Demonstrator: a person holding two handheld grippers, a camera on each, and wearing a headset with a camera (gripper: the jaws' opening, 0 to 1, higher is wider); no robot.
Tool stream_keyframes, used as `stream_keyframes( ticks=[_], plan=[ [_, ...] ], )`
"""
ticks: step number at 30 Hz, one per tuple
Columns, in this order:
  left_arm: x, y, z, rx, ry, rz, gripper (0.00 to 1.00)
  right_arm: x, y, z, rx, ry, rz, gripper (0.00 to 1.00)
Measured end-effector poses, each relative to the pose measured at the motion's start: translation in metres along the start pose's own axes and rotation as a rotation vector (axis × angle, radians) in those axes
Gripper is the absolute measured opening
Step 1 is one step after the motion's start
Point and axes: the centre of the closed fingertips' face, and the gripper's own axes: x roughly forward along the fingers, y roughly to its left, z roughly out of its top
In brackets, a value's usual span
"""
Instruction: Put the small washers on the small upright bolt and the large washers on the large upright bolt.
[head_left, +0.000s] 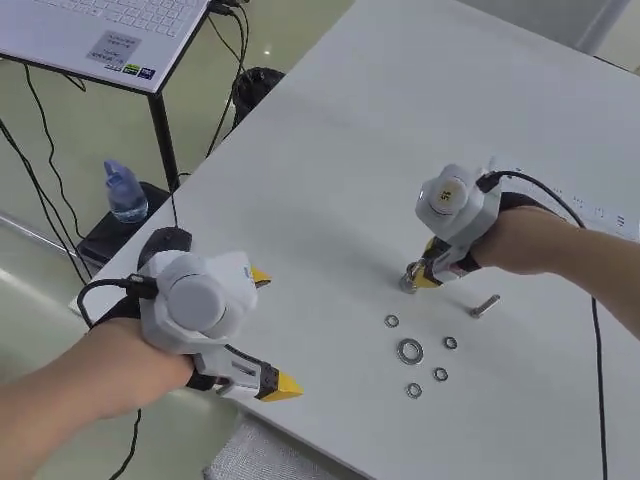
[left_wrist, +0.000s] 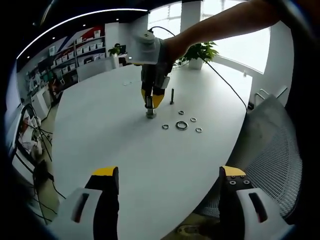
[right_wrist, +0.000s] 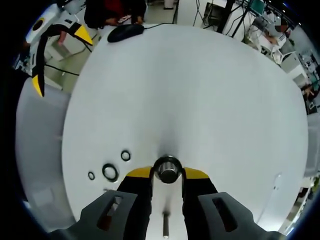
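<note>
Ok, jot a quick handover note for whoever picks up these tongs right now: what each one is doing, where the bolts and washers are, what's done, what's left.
Left tongs: open, empty, over the near edge of the table.
Right tongs: shut on the big bolt, holding it upright on the table.
Small bolt: just beside the big one; can't tell whether it stands or lies.
Washers: one large washer and four small washers, all loose on the table by the bolts.
Done: no washer on either bolt yet.
Left: all five washers to put on.
</note>
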Motion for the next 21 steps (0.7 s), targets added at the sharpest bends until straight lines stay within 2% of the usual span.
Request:
stream_keyframes(
  ticks=[7,21],
  plan=[
    [-0.002,0.000,-0.002,0.003,0.010,0.001,0.82,0.005,0.003,0.000,0.001,0.011,-0.003,0.22],
    [-0.005,0.002,-0.002,-0.016,0.000,0.014,0.80,0.018,0.006,-0.002,-0.011,0.032,-0.014,0.22]
  ],
)
